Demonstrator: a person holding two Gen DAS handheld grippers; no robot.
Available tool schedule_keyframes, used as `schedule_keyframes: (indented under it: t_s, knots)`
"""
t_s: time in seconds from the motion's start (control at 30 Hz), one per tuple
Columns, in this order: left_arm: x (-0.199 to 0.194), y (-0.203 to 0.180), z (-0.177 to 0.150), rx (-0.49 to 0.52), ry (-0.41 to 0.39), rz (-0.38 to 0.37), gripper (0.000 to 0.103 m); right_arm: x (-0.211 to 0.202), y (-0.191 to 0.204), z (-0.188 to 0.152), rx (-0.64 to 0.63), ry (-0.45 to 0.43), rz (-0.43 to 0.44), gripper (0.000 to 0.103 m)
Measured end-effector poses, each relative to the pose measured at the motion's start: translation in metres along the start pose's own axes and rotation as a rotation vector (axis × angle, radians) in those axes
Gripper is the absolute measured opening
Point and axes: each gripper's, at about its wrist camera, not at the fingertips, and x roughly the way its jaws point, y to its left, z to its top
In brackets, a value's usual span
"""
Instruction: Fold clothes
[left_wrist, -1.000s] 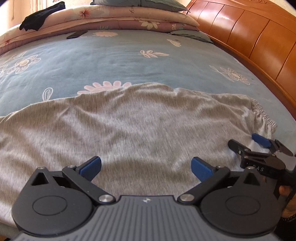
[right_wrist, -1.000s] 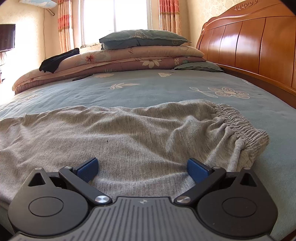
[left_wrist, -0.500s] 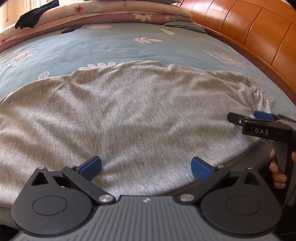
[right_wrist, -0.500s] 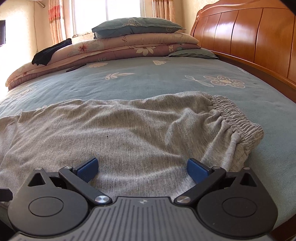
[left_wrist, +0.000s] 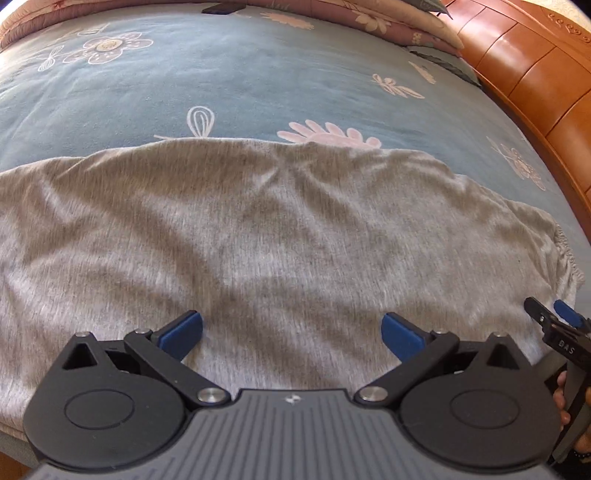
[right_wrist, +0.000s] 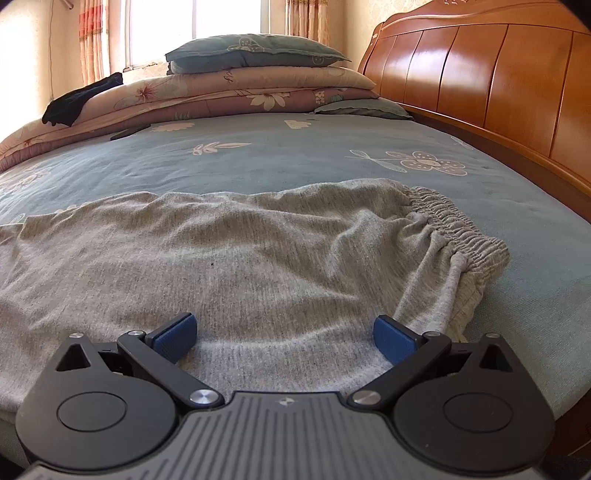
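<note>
Grey knit trousers lie spread across the near part of the bed, their elastic waistband bunched at the right end. My left gripper hovers open over the near edge of the cloth, nothing between its blue pads. In the right wrist view my right gripper is open too, low over the cloth just left of the waistband. The left wrist view catches the right gripper at the far right, held by a hand. The trousers' left end runs out of view.
The blue floral bedsheet stretches beyond the trousers. Folded quilts and a pillow are stacked at the far end, with a dark garment on them. A wooden headboard runs along the right side. A small dark object lies on the sheet.
The left gripper has shifted left and tilted down, so the waistband sits farther right in its view. The right gripper has edged closer to the cloth. Both remain open.
</note>
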Motion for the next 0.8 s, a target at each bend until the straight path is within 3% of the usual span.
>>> schedule_keyframes:
  t_s: [0.1,0.17,0.27,0.4,0.47,0.6,0.73,0.8]
  knots:
    - [-0.016,0.012,-0.021,-0.003,0.025,-0.056,0.102,-0.002,0.005,0.001,0.011,0.018,-0.023,0.103]
    - [-0.025,0.02,-0.03,-0.013,0.06,-0.05,0.102,-0.003,0.01,0.005,0.01,0.048,-0.036,0.103]
    - [-0.056,0.033,-0.032,-0.011,-0.008,-0.014,0.102,-0.003,0.012,0.011,0.038,0.086,-0.005,0.103]
    - [-0.099,0.059,-0.004,-0.045,-0.157,-0.023,0.102,-0.015,0.004,0.012,0.175,0.03,0.134,0.103]
    - [-0.1,0.077,0.009,-0.071,-0.182,-0.004,0.102,-0.022,0.001,0.015,0.239,0.013,0.211,0.103]
    - [-0.078,0.111,0.019,-0.133,-0.171,0.001,0.102,-0.045,0.013,0.027,0.118,-0.044,0.307,0.103]
    - [-0.043,0.134,-0.003,-0.197,-0.095,0.02,0.102,-0.054,0.022,0.035,-0.056,-0.048,0.42,0.103]
    - [-0.046,0.133,-0.022,-0.156,-0.149,0.016,0.102,-0.052,0.027,0.032,-0.129,-0.048,0.427,0.103]
